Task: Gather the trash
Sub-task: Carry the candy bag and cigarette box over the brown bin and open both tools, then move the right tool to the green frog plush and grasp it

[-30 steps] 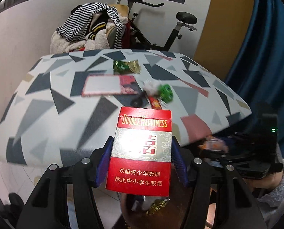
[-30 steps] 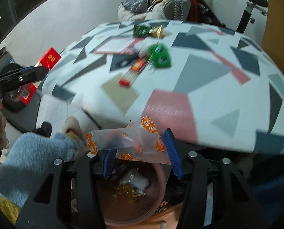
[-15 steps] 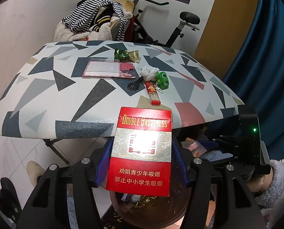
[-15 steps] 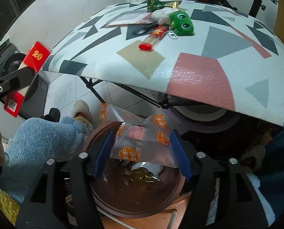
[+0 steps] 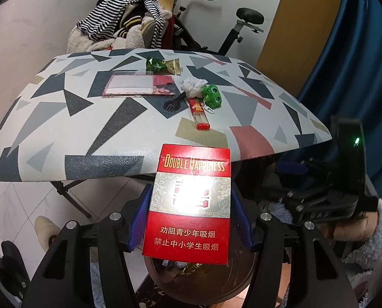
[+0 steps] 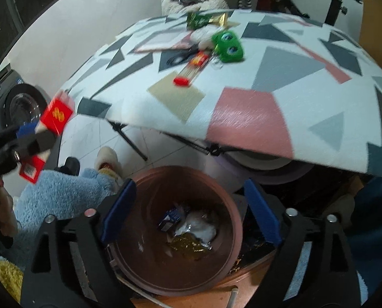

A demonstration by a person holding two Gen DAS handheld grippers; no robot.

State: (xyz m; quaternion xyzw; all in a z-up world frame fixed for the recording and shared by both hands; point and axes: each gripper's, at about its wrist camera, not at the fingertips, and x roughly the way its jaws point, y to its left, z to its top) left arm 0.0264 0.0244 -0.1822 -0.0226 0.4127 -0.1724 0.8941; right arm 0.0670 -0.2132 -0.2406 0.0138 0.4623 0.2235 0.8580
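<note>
My left gripper (image 5: 188, 218) is shut on a red Double Happiness cigarette pack (image 5: 189, 200), held upright in front of the table edge and above the brown bin (image 5: 198, 279). In the right wrist view the same pack (image 6: 56, 114) shows at far left. My right gripper (image 6: 188, 208) hangs over the brown bin (image 6: 232, 231), its jaws opening with nothing between them. Wrappers, among them a clear plastic one (image 6: 198, 228), lie in the bin's bottom. On the patterned table (image 5: 49, 128) lie a green-gold wrapper (image 5: 162, 65), a crumpled tissue (image 5: 192, 87) and a red lighter (image 5: 198, 113).
A card holder (image 5: 139, 84), black fork (image 5: 174, 102) and green frog keychain (image 5: 212, 98) also sit on the table. Behind stand a clothes-piled chair (image 5: 121, 30) and exercise bike (image 5: 237, 33). A blue curtain (image 5: 357, 51) hangs right. Slippered feet and a fleece sleeve (image 6: 59, 195) flank the bin.
My right gripper's jaws spread apart and the clear orange-printed wrapper dropped from them into the bin. The left gripper with the cigarette pack sank slightly toward the bin.
</note>
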